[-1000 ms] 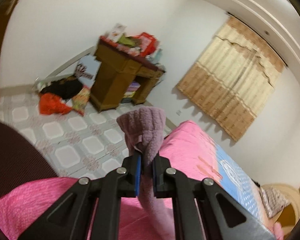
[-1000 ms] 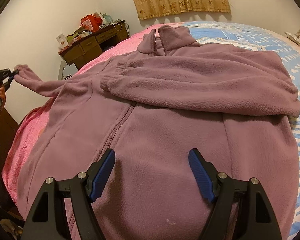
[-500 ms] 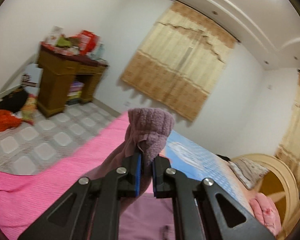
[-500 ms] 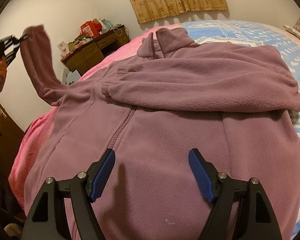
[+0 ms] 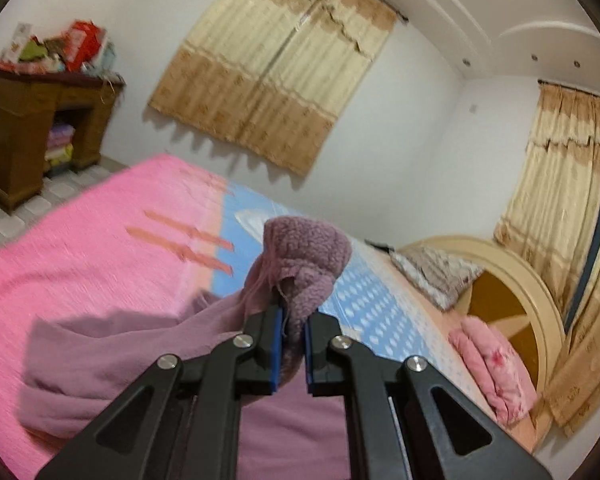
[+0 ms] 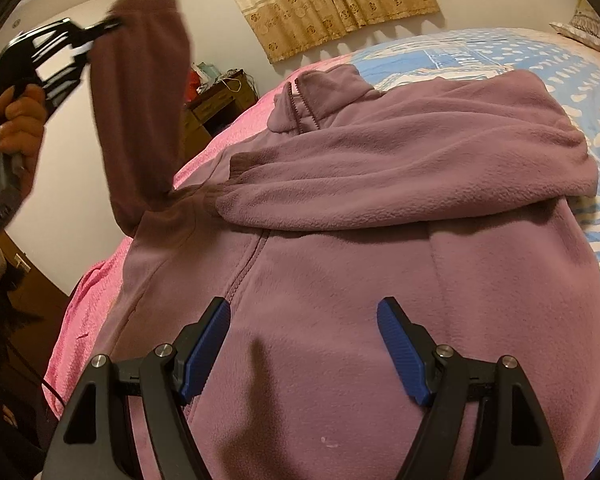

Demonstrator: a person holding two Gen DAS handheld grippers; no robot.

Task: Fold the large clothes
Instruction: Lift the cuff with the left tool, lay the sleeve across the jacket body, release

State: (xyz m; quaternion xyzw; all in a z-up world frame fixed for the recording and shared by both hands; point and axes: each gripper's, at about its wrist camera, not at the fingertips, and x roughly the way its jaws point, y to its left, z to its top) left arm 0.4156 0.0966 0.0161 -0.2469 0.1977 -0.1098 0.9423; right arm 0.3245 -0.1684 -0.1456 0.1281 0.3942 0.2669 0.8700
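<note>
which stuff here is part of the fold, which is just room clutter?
Job:
- purple fleece zip jacket
- its raised sleeve cuff, clamped in the left tongs
- right tongs, open above the jacket body

Lying about:
- cluttered brown wooden desk
- beige patterned curtains
- pink pillow

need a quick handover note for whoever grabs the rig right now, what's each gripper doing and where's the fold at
Left gripper: shut on the cuff of the jacket's raised sleeve, held in the air at the jacket's left side in the right wrist view.
Right gripper: open, empty, over the lower front of the jacket.
Jacket: spread front up on the bed, collar toward the curtain.
Done: the other sleeve lies folded across the chest.
Left: probably lay the raised sleeve across too, then fold the body.
</note>
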